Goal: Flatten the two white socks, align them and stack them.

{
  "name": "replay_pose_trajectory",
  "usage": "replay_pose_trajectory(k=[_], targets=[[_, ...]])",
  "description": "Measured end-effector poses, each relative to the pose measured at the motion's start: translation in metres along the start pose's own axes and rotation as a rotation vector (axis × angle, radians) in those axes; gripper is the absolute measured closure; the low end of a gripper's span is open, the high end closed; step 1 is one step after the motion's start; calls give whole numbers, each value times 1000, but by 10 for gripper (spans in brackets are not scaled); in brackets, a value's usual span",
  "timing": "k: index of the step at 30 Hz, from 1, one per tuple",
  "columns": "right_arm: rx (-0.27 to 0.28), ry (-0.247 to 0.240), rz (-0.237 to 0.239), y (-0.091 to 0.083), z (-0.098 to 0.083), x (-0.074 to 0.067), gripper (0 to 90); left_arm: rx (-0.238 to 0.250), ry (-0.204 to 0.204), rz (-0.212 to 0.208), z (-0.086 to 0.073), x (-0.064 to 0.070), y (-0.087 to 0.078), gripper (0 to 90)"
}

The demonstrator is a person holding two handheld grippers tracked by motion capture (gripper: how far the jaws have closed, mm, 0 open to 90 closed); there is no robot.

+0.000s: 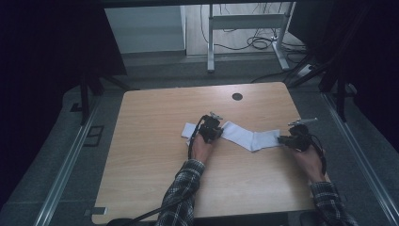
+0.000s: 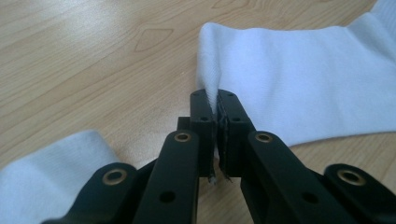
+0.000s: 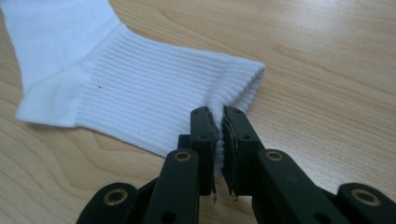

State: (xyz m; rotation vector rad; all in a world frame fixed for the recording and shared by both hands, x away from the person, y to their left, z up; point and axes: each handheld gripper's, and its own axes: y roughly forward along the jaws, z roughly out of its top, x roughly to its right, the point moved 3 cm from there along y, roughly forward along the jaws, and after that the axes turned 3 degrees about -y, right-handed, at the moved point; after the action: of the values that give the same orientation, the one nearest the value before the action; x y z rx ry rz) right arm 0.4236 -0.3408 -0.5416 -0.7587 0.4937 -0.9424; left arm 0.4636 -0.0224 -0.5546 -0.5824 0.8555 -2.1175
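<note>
White ribbed sock (image 1: 251,139), light woodgrain table (image 1: 150,141), plaid sleeves (image 1: 181,190).

Around the left gripper (image 1: 214,126) and the right gripper (image 1: 289,139) the table (image 1: 155,155) lies bare on all sides, with only the white sock (image 1: 249,137) stretched between them and a dark round hole (image 1: 237,96) beyond them.

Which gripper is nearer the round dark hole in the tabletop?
Left. The left gripper sits just below the hole, pinching the sock; the right gripper grips the cuff farther right.
</note>
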Motion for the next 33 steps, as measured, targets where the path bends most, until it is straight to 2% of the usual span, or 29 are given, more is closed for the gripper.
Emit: replay_pose_trajectory(k=[7,11,19,22,24,25,29,30,32,33], targets=[[36,-9,18,-10,2,-3,823,37,-5,-23,-5,2,-22,861],[52,-13,33,-15,3,-5,824,54,12,-26,-9,4,-37,861],[95,-45,61,-30,9,-21,824,88,46,-16,-18,8,-72,861],[105,-64,78,-33,11,-29,824,103,46,-14,-25,8,-87,860],[109,-89,96,-34,14,-39,823,108,45,-13,-29,8,-96,860],[109,-89,96,-34,14,-39,823,112,45,-12,-33,7,-101,860],[110,-133,124,-37,18,-58,823,120,32,-6,-49,5,-119,860],[108,-150,141,-37,19,-67,822,120,29,-3,-56,4,-125,860],[106,-158,149,-37,19,-70,822,126,16,-1,-67,2,-135,860],[100,-176,168,-36,20,-79,821,127,11,0,-71,1,-138,859]])
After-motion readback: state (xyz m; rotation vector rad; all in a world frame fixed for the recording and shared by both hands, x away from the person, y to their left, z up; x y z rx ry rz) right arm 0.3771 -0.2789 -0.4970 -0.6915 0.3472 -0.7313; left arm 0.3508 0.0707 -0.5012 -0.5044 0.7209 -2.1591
